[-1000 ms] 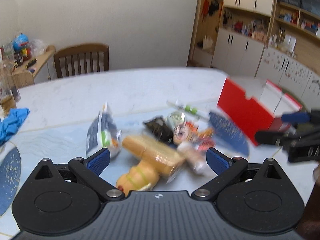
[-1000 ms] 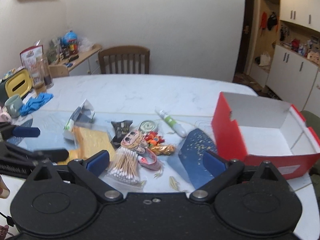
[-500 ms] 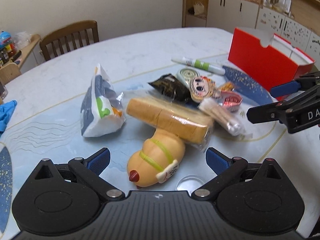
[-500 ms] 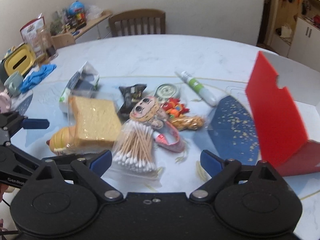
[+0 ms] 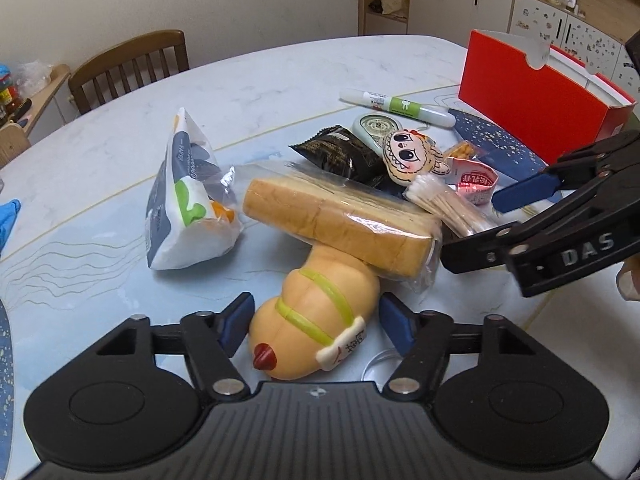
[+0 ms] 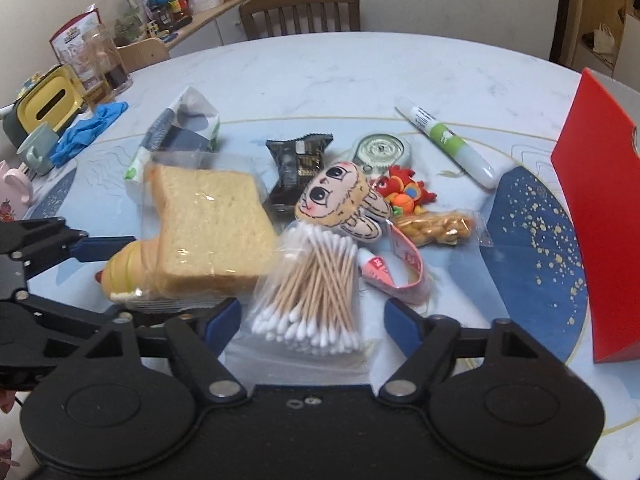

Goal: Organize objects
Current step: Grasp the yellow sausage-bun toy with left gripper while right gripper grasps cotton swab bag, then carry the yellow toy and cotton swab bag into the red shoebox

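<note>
While my left tongs (image 5: pixel 314 322) sit spread around the near squishy toy (image 5: pixel 316 320) under the bread (image 5: pixel 340 220), I'd squeeze gently, right tongs (image 6: pixel 312 316) spread over the cotton swabs (image 6: pixel 316 284).

my left gripper (image 5: pixel 316 322) stood open around the yellow squeaky toy (image 5: pixel 316 316), pads not touching it. the wrapped bread (image 5: pixel 340 220) lay across the toy's far end. my right gripper (image 5: pixel 468 224) sat open beside the cotton swabs (image 5: pixel 444 204).
</note>
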The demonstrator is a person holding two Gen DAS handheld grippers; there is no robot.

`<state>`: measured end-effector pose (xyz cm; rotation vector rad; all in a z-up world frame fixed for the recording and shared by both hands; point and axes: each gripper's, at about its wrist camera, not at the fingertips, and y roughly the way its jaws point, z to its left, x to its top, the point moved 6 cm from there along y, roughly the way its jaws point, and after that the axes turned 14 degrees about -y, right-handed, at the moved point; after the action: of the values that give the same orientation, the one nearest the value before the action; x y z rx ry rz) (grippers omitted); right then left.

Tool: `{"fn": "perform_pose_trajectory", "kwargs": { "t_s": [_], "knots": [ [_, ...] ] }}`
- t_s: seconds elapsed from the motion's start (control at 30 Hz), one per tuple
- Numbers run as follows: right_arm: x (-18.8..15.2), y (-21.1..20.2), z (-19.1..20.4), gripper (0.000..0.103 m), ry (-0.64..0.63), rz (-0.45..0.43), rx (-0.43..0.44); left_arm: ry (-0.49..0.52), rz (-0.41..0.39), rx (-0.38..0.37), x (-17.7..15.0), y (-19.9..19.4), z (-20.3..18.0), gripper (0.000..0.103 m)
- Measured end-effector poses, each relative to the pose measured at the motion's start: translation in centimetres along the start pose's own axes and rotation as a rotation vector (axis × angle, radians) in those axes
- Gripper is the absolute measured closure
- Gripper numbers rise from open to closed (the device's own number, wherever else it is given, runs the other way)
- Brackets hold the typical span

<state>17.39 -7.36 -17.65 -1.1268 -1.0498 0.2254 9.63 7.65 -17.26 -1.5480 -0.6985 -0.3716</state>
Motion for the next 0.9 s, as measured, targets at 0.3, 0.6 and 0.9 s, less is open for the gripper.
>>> {"fn": "perform_pose_trajectory", "kwargs": {
  "t_s": [0.3, 0.6, 0.9],
  "knots": [
    [-0.2, -0.7, -0.1, 0.056, 0.009, -0.007, -0.004, -0.036, 0.007, -0.013, -0.4, -0.9, 0.0, 0.042],
    [-1.6, -3.7, 0.1, 0.084, 0.020, -0.030, -0.005, -0.110, 0.017, -0.048, -1.3, -3.6, 0.1, 0.046],
    [-3.2, -7.1, -0.2, 0.090, 0.056, -0.065, 0.001, -0.176, 0.001, -0.076, -1.6, -7.7, 0.1, 0.046]
  ]
}}
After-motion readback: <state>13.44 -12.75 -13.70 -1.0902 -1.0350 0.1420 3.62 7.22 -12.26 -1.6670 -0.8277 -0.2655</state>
